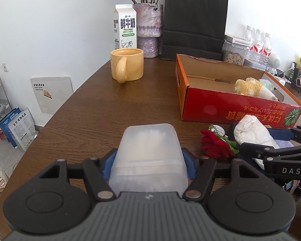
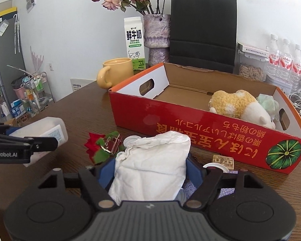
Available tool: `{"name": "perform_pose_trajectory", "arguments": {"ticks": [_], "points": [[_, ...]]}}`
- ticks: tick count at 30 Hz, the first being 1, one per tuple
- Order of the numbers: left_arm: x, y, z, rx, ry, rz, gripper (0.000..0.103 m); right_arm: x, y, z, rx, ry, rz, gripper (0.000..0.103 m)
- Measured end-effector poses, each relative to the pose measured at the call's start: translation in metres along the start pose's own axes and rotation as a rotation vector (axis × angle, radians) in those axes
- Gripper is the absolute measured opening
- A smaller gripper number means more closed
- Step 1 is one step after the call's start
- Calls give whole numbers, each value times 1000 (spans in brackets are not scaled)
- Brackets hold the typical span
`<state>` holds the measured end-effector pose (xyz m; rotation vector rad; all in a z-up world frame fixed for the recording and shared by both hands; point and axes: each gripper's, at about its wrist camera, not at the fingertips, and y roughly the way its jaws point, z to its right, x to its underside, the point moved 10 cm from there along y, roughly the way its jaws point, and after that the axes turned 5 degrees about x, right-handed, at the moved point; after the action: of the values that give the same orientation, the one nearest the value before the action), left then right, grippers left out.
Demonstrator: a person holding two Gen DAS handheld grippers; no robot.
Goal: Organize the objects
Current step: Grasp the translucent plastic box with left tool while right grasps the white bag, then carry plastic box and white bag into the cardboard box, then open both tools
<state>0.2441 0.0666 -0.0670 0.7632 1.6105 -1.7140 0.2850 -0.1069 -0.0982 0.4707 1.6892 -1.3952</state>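
My left gripper (image 1: 148, 160) is shut on a frosted white plastic bottle (image 1: 149, 156), held over the brown table; it also shows in the right wrist view (image 2: 44, 135). My right gripper (image 2: 152, 164) is shut on a crumpled white pouch (image 2: 152, 164), seen from the left wrist too (image 1: 252, 132). The red cardboard box (image 2: 190, 132) stands just ahead of the right gripper and holds a yellow-and-white plush toy (image 2: 238, 104) and a pale green item (image 2: 267, 101). A red fabric rose (image 2: 97, 146) lies on the table between the two grippers.
A yellow mug (image 1: 127, 65), a milk carton (image 1: 125, 27), a purple vase (image 1: 148, 30) and a black paper bag (image 1: 194, 22) stand at the back. Water bottles (image 2: 285, 60) and a seed jar (image 2: 250, 71) stand back right. A small wooden block (image 2: 223, 161) and white cap (image 2: 214, 165) lie by the box.
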Motion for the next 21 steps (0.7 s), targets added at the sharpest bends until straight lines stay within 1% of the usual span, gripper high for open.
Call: {"name": "perform_pose_trajectory", "arguments": {"ticks": [2, 12, 21], "points": [[-2, -3, 2, 2, 2, 7, 68, -1, -3, 0, 5, -5, 8, 72], [-20, -22, 25, 17, 31, 55, 68, -15, -25, 7, 7, 8, 68, 71], [-52, -22, 58, 43, 56, 102, 68, -41, -43, 24, 18, 11, 146, 71]]}}
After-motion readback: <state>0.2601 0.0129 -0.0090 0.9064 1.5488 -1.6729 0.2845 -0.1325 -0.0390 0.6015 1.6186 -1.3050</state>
